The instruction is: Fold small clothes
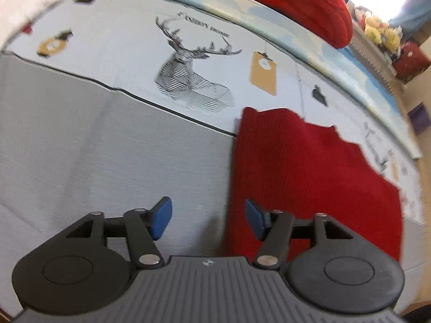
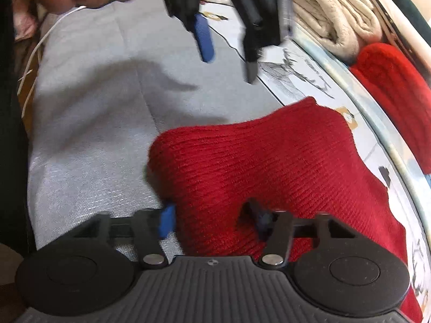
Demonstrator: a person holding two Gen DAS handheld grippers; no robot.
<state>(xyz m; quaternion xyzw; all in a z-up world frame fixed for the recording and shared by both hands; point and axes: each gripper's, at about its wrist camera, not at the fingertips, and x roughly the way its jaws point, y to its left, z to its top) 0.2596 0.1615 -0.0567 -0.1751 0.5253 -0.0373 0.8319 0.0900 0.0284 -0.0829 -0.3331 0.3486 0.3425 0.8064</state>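
Note:
A small red knit garment (image 1: pixel 309 177) lies flat on the grey cloth surface (image 1: pixel 107 148), right of centre in the left wrist view. My left gripper (image 1: pixel 208 219) is open and empty, just above the garment's near left edge. In the right wrist view the same red garment (image 2: pixel 269 161) fills the middle, its near part bulging up. My right gripper (image 2: pixel 212 219) is open, its fingers either side of the garment's near edge, the right finger pressed into the knit. The left gripper (image 2: pixel 229 48) hangs open above the far end of the garment.
A printed sheet with a deer drawing (image 1: pixel 188 75) covers the back of the surface. A folded red knit (image 1: pixel 296 2) and a cream folded cloth (image 2: pixel 331 18) lie on a pile at the back. Plush toys (image 1: pixel 379 31) sit far right. A white cord (image 2: pixel 40 48) runs along the left edge.

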